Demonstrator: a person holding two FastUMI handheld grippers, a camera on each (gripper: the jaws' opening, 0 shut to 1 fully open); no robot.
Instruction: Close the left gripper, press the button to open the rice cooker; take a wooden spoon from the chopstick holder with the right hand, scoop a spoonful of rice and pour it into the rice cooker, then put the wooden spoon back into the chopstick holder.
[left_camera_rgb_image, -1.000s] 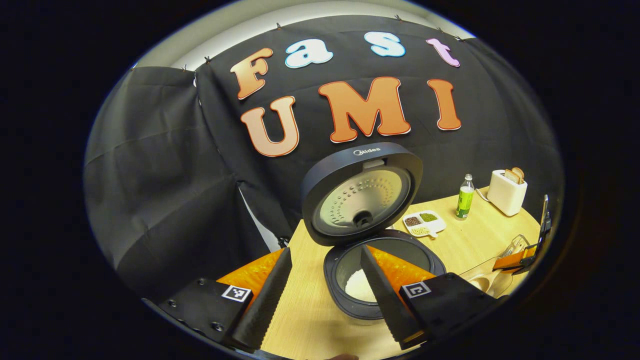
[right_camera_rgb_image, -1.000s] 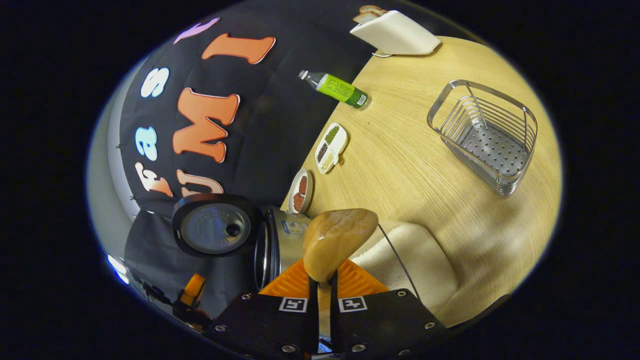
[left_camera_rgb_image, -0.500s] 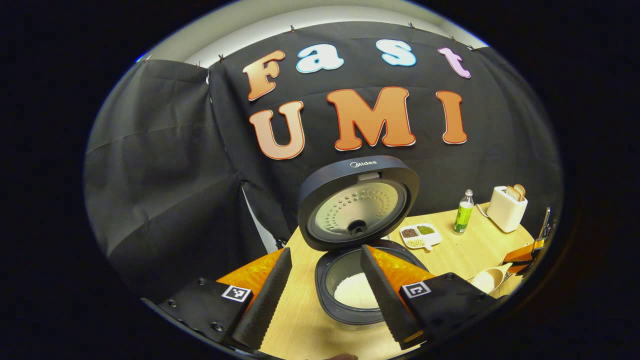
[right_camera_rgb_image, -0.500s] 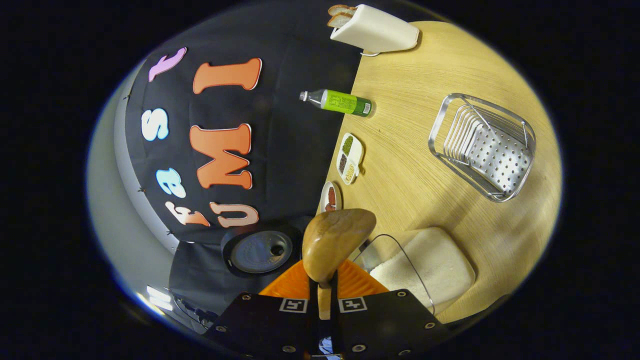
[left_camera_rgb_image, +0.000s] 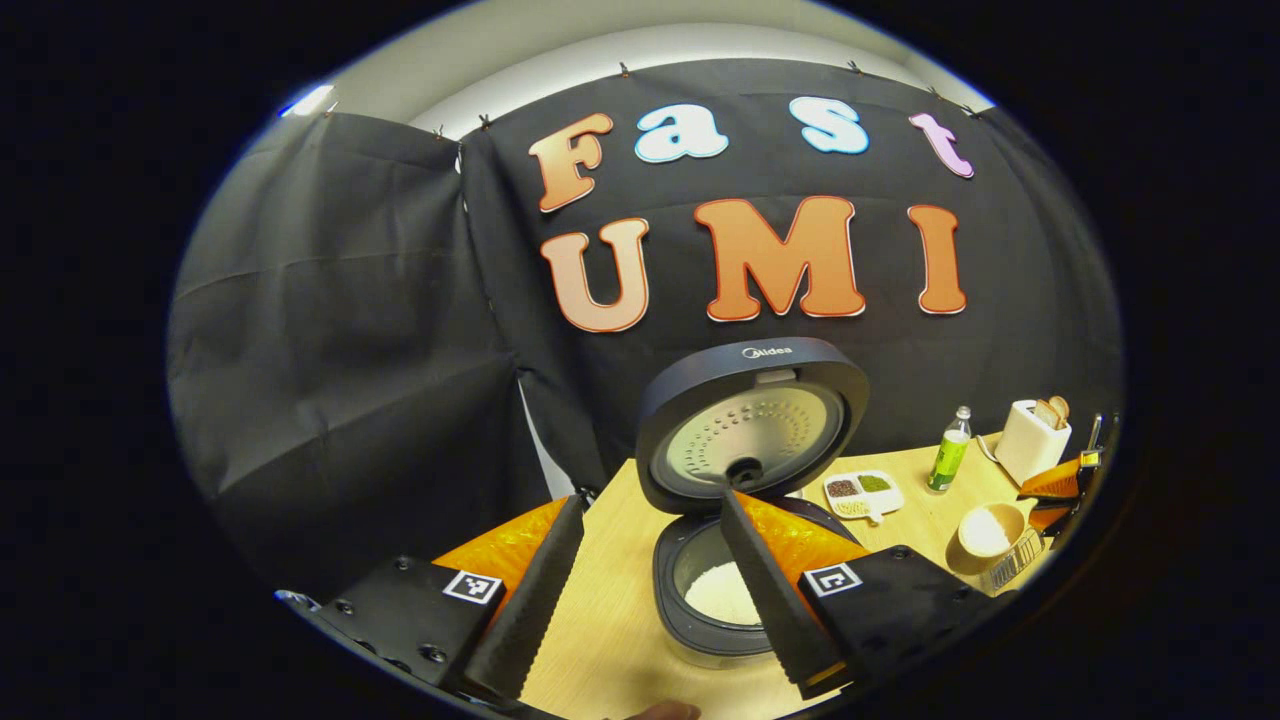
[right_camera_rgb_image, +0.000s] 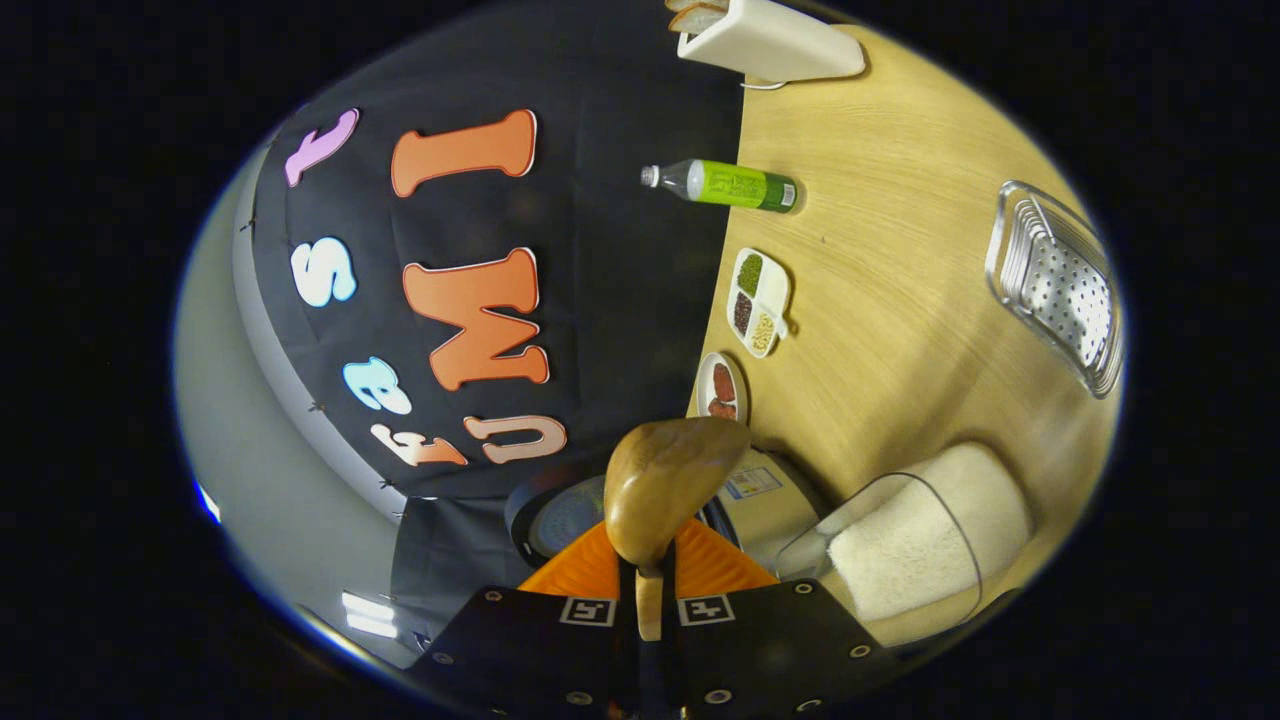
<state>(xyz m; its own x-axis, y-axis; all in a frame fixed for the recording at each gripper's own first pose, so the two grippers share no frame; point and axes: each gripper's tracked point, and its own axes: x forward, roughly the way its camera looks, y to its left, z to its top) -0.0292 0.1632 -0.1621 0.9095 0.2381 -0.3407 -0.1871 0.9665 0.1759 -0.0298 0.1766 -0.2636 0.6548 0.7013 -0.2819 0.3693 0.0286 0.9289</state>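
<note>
- Left gripper (left_camera_rgb_image: 650, 600), bottom of the left gripper view: fingers wide apart, holding nothing.
- Rice cooker (left_camera_rgb_image: 740, 590) stands lid-up at lower centre.
- Right gripper (right_camera_rgb_image: 648, 590): fingers clamp the wooden spoon (right_camera_rgb_image: 670, 485), lower centre.

**Materials and finishes**

A smooth, pale wood-grain table (right_camera_rgb_image: 900, 300) is seen. The spoon (right_camera_rgb_image: 672, 480) is made of polished wood. A shiny perforated metal basket (right_camera_rgb_image: 1065, 290) and a matt dark plastic rice cooker lid (left_camera_rgb_image: 752, 425) with a dull metal inner plate are shown.

Left tongs (left_camera_rgb_image: 650, 590) gape wide and empty; right tongs (right_camera_rgb_image: 648, 585) are clamped together, rolled sideways.
</note>
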